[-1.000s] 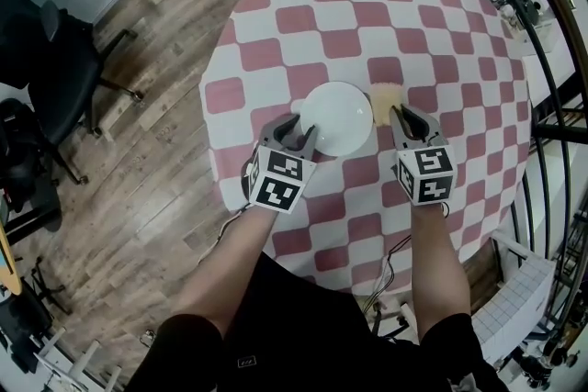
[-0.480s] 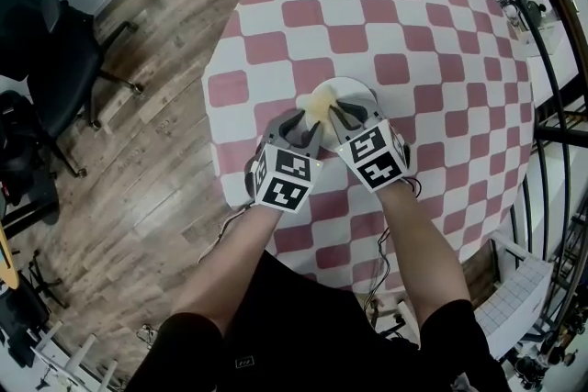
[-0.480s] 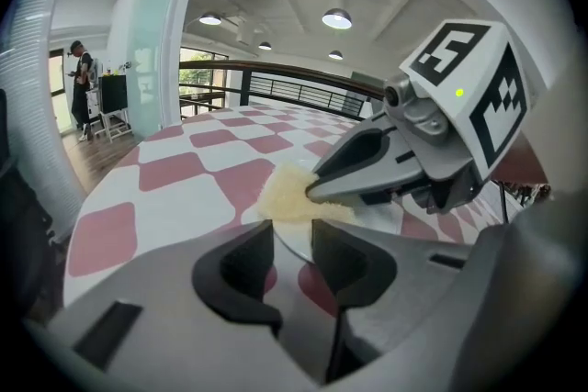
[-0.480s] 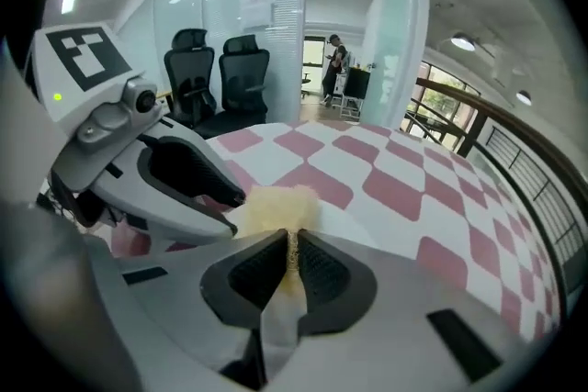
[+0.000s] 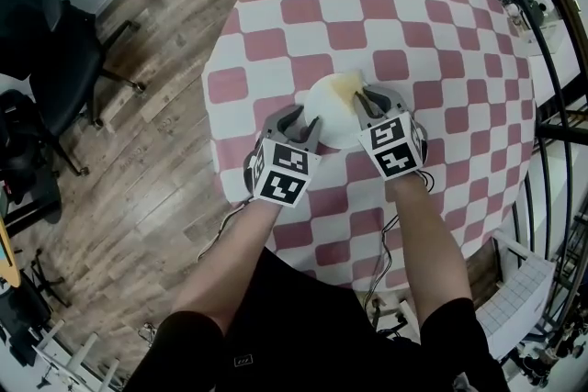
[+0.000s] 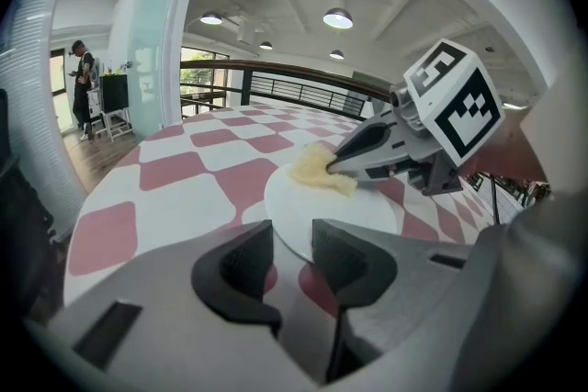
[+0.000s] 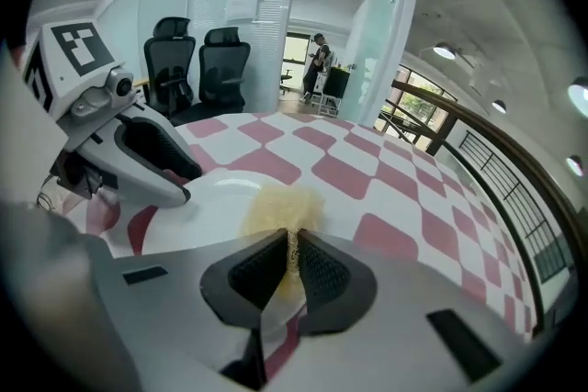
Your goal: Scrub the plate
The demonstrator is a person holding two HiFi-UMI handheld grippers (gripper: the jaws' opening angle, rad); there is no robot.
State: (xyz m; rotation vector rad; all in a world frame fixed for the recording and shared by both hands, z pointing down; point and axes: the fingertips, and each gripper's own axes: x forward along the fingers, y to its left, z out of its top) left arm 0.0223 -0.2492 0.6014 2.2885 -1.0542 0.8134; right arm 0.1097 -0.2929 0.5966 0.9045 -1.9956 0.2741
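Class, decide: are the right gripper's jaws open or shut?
Shut. The right gripper has its jaws closed on the yellow sponge, with only a thin strip of sponge between them, over the white plate.

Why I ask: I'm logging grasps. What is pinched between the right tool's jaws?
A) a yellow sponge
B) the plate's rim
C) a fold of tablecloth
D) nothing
A: in the right gripper view, the right tool has its jaws shut on the yellow sponge, which lies on the white plate.
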